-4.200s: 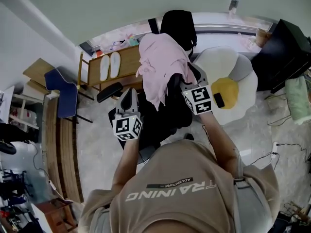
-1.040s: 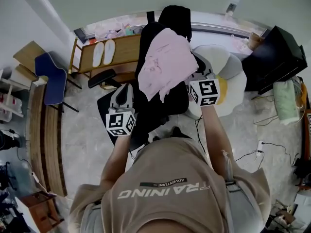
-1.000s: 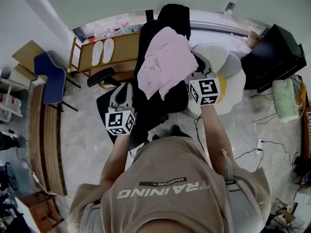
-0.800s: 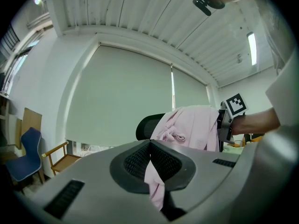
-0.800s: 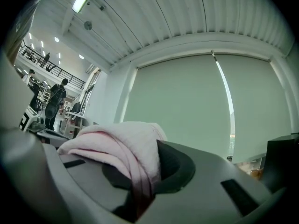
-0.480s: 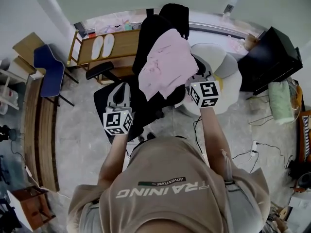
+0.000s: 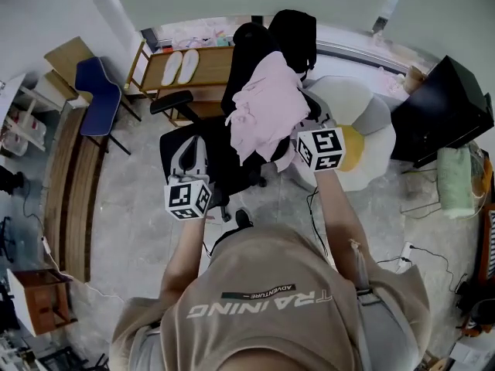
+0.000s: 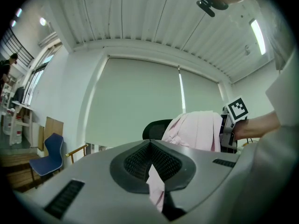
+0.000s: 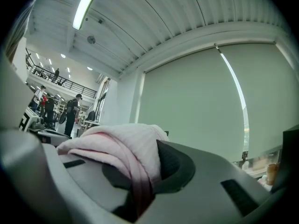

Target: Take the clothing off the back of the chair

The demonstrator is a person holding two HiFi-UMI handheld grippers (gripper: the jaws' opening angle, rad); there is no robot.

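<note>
Head view: the pink garment [image 7: 263,110] hangs bunched above the black office chair [image 7: 224,161], with the right gripper [image 7: 300,130] at its edge and the left gripper [image 7: 189,154] apart beside it

Left gripper view: fingers [image 8: 93,171] together on a pink fabric sliver [image 8: 156,188]

Right gripper view: fingers [image 9: 219,164] clamped on the garment's folds; best to lift it clear of the chair before drawing away, grip firm

Soft pink cloth garment [image 7: 267,107], matt black chair [image 7: 244,52]

The floor [image 7: 135,207] is bearing a black chair [image 7: 246,52], a blue chair [image 7: 97,91] beside the wall, a wooden rack [image 7: 213,64] and a white cushion [image 7: 371,161].
</note>
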